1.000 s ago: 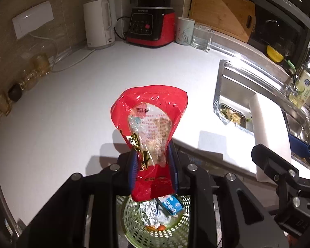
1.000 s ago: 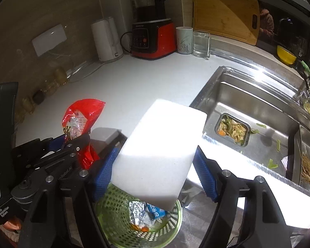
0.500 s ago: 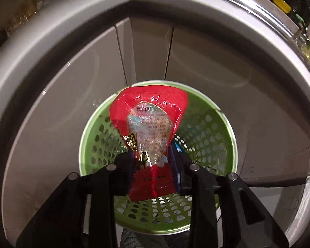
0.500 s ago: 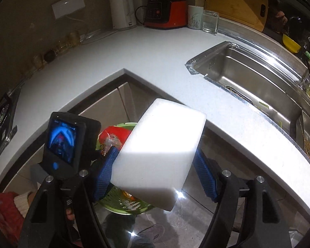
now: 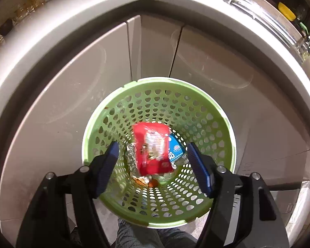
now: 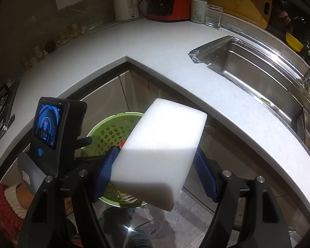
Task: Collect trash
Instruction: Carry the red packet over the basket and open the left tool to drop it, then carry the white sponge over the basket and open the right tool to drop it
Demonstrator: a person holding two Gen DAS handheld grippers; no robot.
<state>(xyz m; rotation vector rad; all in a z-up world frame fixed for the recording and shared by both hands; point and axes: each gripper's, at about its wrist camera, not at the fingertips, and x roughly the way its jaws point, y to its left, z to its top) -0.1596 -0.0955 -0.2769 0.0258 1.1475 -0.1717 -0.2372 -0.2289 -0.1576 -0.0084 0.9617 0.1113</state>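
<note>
In the left wrist view a green perforated basket (image 5: 206, 124) stands on the floor below the counter corner. A red snack packet (image 5: 148, 136), blurred, is inside it, free of the pads, over crumpled foil (image 5: 132, 157) and a blue-and-white wrapper (image 5: 175, 150). My left gripper (image 5: 152, 145) hangs over the basket with its jaws opening, wide apart, touching nothing. In the right wrist view my right gripper (image 6: 156, 153) is shut on a white foam block (image 6: 161, 140), tilted, just right of the basket (image 6: 109, 132).
The white counter (image 6: 155, 47) wraps around above grey cabinet doors (image 5: 155, 47). On it stand a kettle (image 6: 126, 2), red blender base (image 6: 169, 4), cup (image 6: 198, 10) and glass (image 6: 214, 16); a steel sink (image 6: 254, 66) lies right. A red sleeve (image 6: 2, 208) shows lower left.
The left gripper sank from over the counter to above the basket, then opened, and the red packet dropped in. The right gripper came down too, still holding the white block.
</note>
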